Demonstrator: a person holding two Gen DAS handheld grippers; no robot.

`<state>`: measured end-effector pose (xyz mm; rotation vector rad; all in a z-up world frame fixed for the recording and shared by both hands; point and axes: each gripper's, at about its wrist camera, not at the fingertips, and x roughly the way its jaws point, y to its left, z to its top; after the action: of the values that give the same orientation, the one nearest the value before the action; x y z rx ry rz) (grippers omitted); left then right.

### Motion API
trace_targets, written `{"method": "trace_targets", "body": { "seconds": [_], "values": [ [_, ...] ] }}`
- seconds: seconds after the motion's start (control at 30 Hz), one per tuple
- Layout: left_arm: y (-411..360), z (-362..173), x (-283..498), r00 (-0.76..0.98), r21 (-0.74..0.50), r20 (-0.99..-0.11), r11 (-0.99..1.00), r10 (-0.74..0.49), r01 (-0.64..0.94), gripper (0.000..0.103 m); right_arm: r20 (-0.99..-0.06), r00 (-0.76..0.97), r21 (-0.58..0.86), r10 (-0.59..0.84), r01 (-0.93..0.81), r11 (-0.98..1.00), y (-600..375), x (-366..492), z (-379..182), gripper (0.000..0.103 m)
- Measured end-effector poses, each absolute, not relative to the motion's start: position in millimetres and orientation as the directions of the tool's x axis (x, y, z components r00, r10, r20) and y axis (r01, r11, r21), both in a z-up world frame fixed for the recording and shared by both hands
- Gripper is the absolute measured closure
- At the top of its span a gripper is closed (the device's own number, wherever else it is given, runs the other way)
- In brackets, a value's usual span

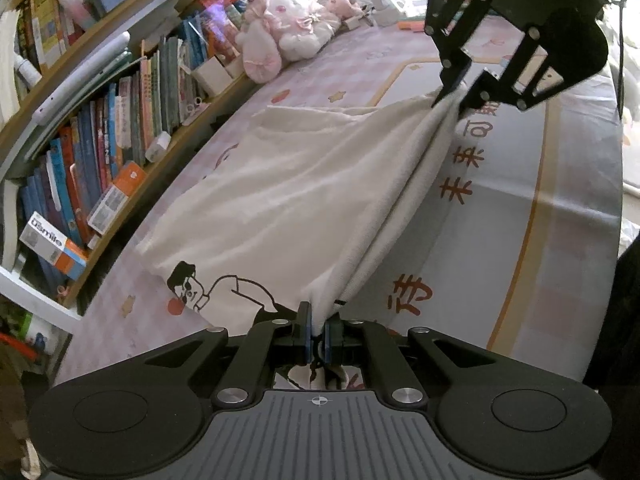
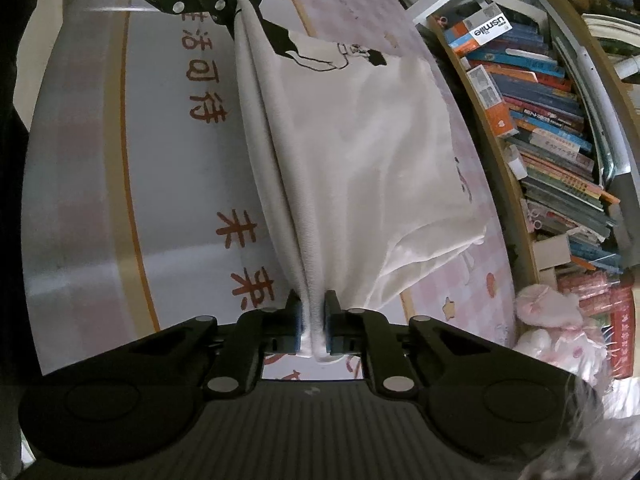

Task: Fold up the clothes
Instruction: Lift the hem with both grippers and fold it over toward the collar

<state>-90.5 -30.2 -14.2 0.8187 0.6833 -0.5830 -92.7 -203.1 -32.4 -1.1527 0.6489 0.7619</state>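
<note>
Both the left gripper (image 1: 317, 336) and the right gripper (image 2: 311, 326) are clamping the doubled edge of the white shirt (image 1: 288, 184) above the bed (image 1: 520, 240), so folding is looking barely begun, with most folds remaining.

The white shirt's (image 1: 288, 200) printed cartoon figure (image 1: 208, 292) ran behind the left gripper (image 1: 318, 336) at the bottom of the left wrist view, so its lower part was hidden. In the right wrist view's lower right, the pink plush toys (image 2: 560, 332) were blurred (and partly cut off), and the book spines (image 2: 560, 128) were too small to read.
</note>
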Motion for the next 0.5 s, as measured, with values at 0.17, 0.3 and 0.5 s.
{"method": "trace_targets", "body": {
  "seconds": [0.17, 0.3, 0.5],
  "values": [
    [-28.3, 0.9, -85.8, 0.619, 0.432, -0.757, 0.548, -0.211, 0.716, 0.099, -0.797, 0.564, -0.510, 0.214, -0.819, 0.262, -206.0, -87.4, -12.6, 0.095],
    [-25.8, 12.4, -85.0, 0.583, 0.410, -0.778, 0.513, -0.235, 0.754, 0.099, -0.816, 0.530, -0.461, 0.231, -0.838, 0.293, -209.4, -82.8, 2.1, 0.095],
    [-17.4, 33.1, -83.9, 0.514, 0.341, -0.813, 0.492, -0.272, 0.801, 0.099, -0.854, 0.448, -0.357, 0.263, -0.875, 0.328, -213.7, -79.5, 22.9, 0.096]
  ]
}}
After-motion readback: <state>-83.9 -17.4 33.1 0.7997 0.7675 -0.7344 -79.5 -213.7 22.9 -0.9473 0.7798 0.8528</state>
